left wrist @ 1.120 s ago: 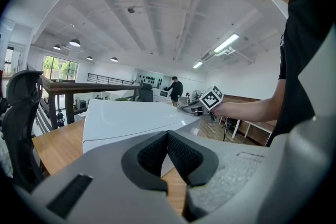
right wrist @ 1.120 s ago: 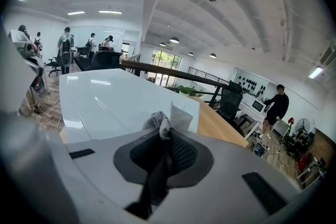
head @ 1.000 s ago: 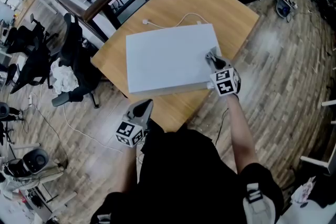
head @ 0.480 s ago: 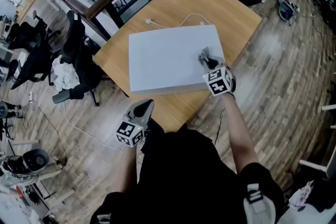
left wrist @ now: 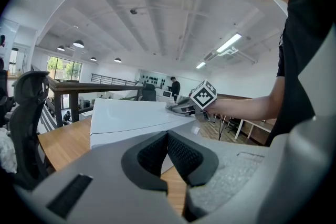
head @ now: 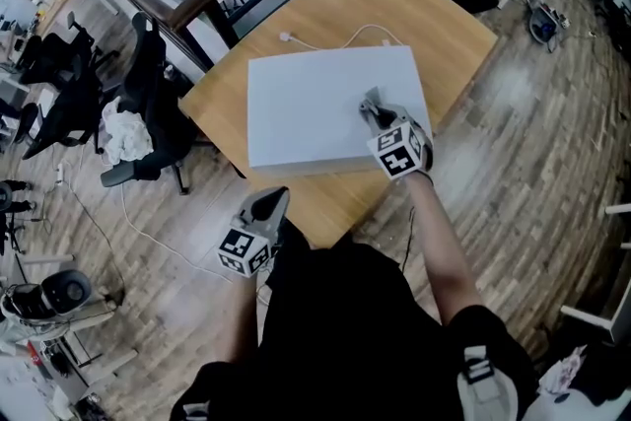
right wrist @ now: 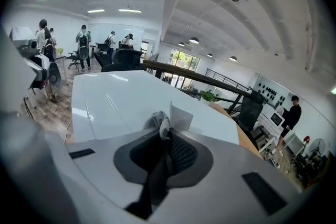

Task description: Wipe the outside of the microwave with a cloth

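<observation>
Atop the glossy white microwave (head: 311, 108), right gripper (head: 371, 103) jaws pinch grey cloth (right wrist: 156, 120); left gripper (head: 275, 197) jaws touch.

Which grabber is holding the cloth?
The right gripper: its jaws pinch the grey cloth on top of the white microwave. The left gripper is shut with nothing in it, away from the microwave.

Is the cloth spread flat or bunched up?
Bunched: the cloth sits crumpled in the right gripper, jaws shut on it, over the microwave.
</observation>
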`<action>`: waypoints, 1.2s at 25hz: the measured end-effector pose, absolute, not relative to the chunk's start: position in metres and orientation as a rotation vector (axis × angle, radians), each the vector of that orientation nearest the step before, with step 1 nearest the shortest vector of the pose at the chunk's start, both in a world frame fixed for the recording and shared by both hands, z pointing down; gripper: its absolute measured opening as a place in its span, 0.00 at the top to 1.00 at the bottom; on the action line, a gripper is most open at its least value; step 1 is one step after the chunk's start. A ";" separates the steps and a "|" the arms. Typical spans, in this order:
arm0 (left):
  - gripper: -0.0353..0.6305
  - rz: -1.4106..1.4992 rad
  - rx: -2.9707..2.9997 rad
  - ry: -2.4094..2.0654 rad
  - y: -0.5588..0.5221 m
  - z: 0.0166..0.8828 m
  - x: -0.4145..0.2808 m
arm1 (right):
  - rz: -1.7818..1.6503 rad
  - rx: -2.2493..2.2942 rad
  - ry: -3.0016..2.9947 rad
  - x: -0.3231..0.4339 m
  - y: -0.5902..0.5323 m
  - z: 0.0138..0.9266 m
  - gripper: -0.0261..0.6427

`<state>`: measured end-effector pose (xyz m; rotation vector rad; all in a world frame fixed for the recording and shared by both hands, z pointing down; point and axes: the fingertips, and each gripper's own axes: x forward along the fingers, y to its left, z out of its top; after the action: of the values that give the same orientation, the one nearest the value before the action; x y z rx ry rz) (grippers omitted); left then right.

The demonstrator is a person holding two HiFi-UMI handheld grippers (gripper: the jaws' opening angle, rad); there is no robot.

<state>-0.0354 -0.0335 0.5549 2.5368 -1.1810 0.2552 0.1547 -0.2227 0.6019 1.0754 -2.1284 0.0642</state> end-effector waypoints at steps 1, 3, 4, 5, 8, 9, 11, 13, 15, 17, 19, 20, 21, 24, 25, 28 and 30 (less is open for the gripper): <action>0.95 0.247 2.526 -1.187 -0.032 0.555 -0.036 | 0.062 1.064 -2.137 0.149 -0.222 0.601 0.93; 0.95 0.220 2.504 -1.197 -0.029 0.554 -0.039 | 0.055 1.044 -2.151 0.139 -0.222 0.601 0.93; 0.95 0.210 2.497 -1.202 -0.028 0.555 -0.040 | 0.049 1.038 -2.158 0.135 -0.223 0.602 0.93; 0.95 0.209 2.494 -1.206 -0.027 0.555 -0.041 | 0.044 1.033 -2.162 0.131 -0.223 0.602 0.93; 0.95 0.221 2.493 -1.213 -0.021 0.557 -0.044 | 0.047 1.011 -2.166 0.120 -0.220 0.602 0.93; 0.95 0.222 2.491 -1.216 -0.019 0.557 -0.044 | 0.047 1.005 -2.168 0.117 -0.220 0.601 0.93; 0.95 0.222 2.494 -1.224 -0.017 0.556 -0.045 | 0.043 0.999 -2.174 0.112 -0.220 0.600 0.93; 0.95 0.223 2.495 -1.230 -0.016 0.556 -0.045 | 0.043 0.995 -2.175 0.109 -0.220 0.600 0.93; 0.95 0.224 2.488 -1.236 -0.015 0.556 -0.044 | 0.046 0.990 -2.177 0.107 -0.218 0.601 0.93; 0.95 0.220 2.485 -1.242 -0.014 0.556 -0.041 | 0.041 0.987 -2.179 0.107 -0.218 0.600 0.93; 0.95 0.211 2.485 -1.245 -0.014 0.557 -0.038 | 0.043 0.984 -2.178 0.107 -0.219 0.601 0.93; 0.95 0.209 2.487 -1.244 -0.013 0.557 -0.040 | 0.046 0.985 -2.180 0.104 -0.219 0.601 0.93; 0.95 0.211 2.491 -1.239 -0.013 0.558 -0.042 | 0.049 0.986 -2.182 0.100 -0.220 0.602 0.93; 0.95 0.220 2.500 -1.225 -0.011 0.559 -0.054 | 0.055 0.988 -2.177 0.085 -0.219 0.604 0.93; 0.95 0.218 2.500 -1.225 -0.012 0.559 -0.057 | 0.055 0.988 -2.175 0.082 -0.218 0.604 0.93; 0.95 0.200 2.510 -1.228 -0.017 0.557 -0.070 | 0.058 0.989 -2.170 0.070 -0.218 0.607 0.93; 0.95 0.192 2.510 -1.216 -0.021 0.556 -0.078 | 0.062 0.987 -2.162 0.060 -0.219 0.607 0.93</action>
<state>-0.0783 -0.0208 0.5562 2.5099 -1.2157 0.1917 0.0605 -0.2186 0.6074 0.9867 -2.1620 0.0621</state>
